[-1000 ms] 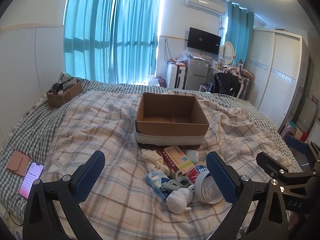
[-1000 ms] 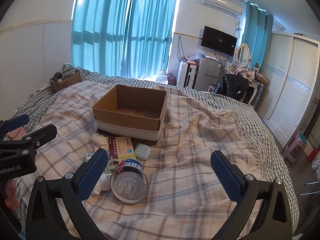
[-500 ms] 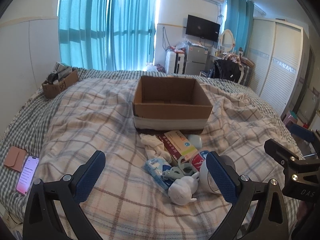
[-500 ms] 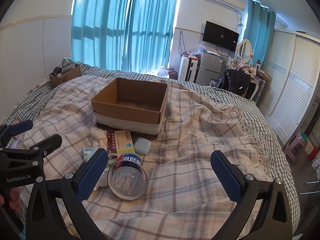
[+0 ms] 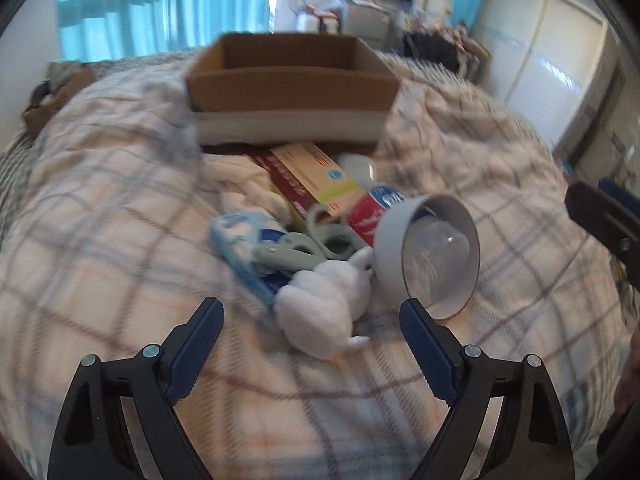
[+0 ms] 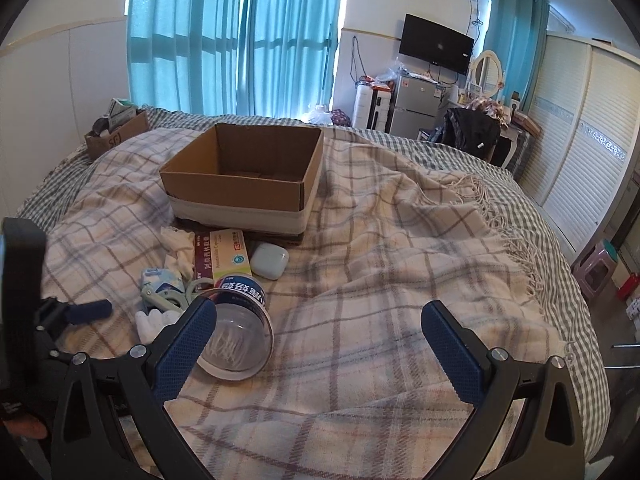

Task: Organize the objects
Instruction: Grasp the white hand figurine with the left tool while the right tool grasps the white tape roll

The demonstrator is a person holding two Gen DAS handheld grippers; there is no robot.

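- left gripper (image 5: 311, 312) spread wide, nothing in it; hovers right over the white plush toy (image 5: 326, 302), looks lined up to straddle it
- right gripper (image 6: 319, 322) also wide open, empty; near the tipped cotton-swab jar (image 6: 236, 332)
- clutter's heaped just in front of the cardboard box (image 6: 244, 184); short trip in, I'd guess

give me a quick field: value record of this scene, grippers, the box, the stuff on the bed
left gripper: open, low over the white plush toy
right gripper: open, holding nothing
cardboard box: on the plaid blanket, looks empty
pile in front of box: medicine carton, white earbud case, cotton swab jar on its side, tissue pack
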